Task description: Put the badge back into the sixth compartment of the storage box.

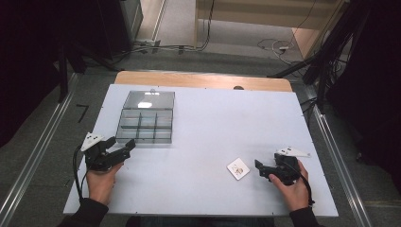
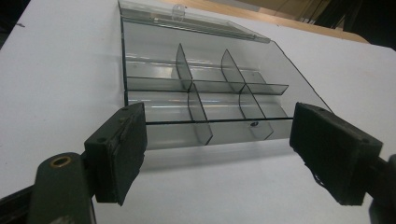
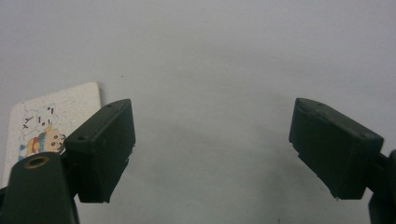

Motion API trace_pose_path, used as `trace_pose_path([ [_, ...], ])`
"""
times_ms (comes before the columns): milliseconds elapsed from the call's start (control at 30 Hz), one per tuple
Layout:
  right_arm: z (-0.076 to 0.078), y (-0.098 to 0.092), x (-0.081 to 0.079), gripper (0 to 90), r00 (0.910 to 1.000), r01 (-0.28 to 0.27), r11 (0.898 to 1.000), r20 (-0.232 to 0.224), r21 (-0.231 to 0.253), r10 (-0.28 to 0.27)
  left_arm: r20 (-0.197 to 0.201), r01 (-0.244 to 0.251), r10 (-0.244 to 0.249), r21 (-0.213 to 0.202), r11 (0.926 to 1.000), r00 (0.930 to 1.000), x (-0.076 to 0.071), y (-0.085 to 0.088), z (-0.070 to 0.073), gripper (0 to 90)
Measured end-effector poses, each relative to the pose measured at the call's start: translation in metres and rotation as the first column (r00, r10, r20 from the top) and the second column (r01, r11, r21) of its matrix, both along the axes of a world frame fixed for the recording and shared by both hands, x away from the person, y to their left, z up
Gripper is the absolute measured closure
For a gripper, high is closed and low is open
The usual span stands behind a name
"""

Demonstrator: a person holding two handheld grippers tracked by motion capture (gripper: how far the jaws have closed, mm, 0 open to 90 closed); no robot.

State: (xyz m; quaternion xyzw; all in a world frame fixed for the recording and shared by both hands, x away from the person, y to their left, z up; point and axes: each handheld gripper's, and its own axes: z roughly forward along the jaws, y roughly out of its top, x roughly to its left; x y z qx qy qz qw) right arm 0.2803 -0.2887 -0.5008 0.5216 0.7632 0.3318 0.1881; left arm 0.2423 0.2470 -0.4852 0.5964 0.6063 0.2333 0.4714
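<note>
Left gripper [image 2: 217, 154], jaws spread and empty, faces the near wall of the clear divided box [image 1: 144, 126], lid raised behind. Right gripper [image 3: 212, 149], jaws likewise spread, sits well right of the box, just beside a small printed card [image 1: 238, 168] on the white table [image 1: 213, 123].

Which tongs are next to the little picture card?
The right tongs, beside the picture card near the table's front. The left tongs point at the clear divided box instead.
</note>
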Motion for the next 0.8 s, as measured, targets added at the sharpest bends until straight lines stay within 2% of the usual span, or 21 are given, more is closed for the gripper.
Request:
trace_pose_path([
  [800, -0.002, 0.023, -0.002, 13.2, 0.9976, -0.069, 0.998, -0.009, -0.006, 0.068, -0.001, 0.003, -0.003, 0.003, 1.0000, 1.0000, 0.000, 0.000, 0.000, 19.5],
])
